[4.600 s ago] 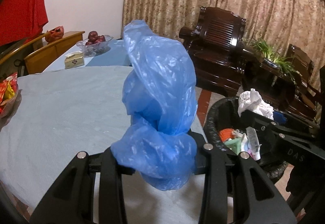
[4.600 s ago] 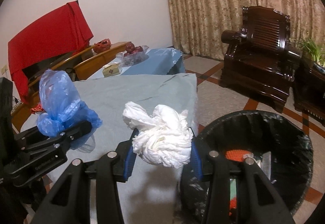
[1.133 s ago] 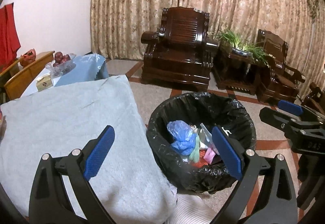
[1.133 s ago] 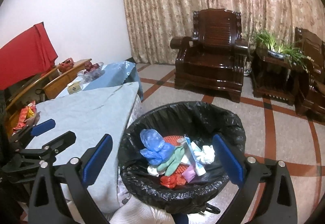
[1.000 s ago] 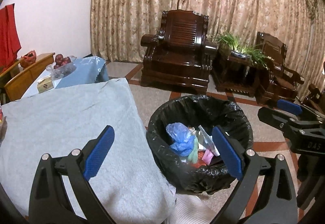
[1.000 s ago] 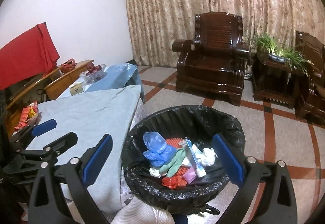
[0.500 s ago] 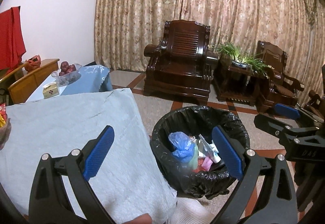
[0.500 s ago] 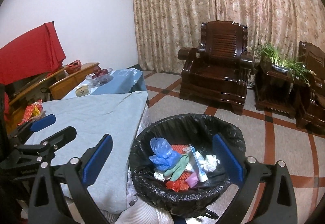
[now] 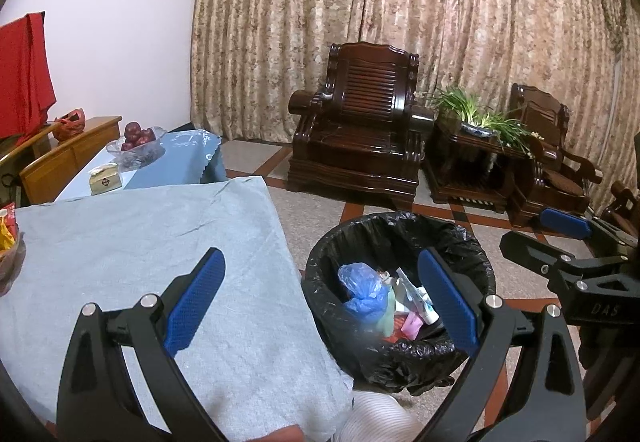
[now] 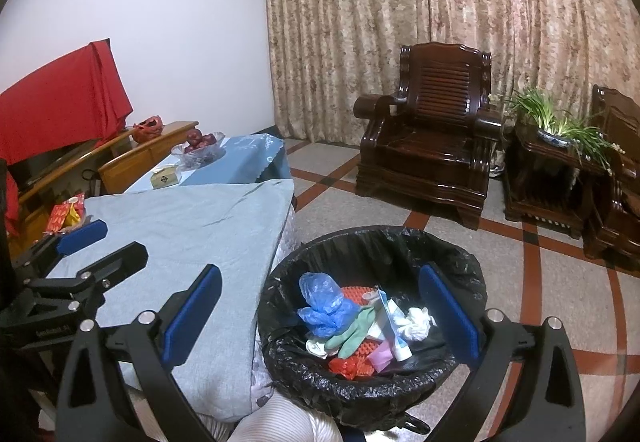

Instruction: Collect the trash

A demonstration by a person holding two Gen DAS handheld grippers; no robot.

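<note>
A black-lined trash bin (image 9: 472,250) (image 10: 460,254) stands on the floor beside the table. Inside it lie a crumpled blue plastic bag (image 9: 362,288) (image 10: 322,302), a white tissue wad (image 10: 416,322), a tube and other scraps. My left gripper (image 9: 320,294) hovers open over the table corner and the bin, nothing between its blue pads. My right gripper (image 10: 318,312) is open too, raised above the bin and holding nothing. Each gripper shows at the edge of the other's view.
The table with a light blue cloth (image 9: 140,242) (image 10: 192,226) lies to the left; snack packets (image 10: 66,215) sit at its far edge. Beyond are a fruit bowl (image 9: 138,141), a small box (image 9: 105,179), dark wooden armchairs (image 9: 360,129), a plant stand (image 10: 560,145) and curtains.
4.6 s ago the left gripper held the blue bag and the right held the white tissue wad; both now lie in the bin. Over the last second both open grippers have risen and drawn back.
</note>
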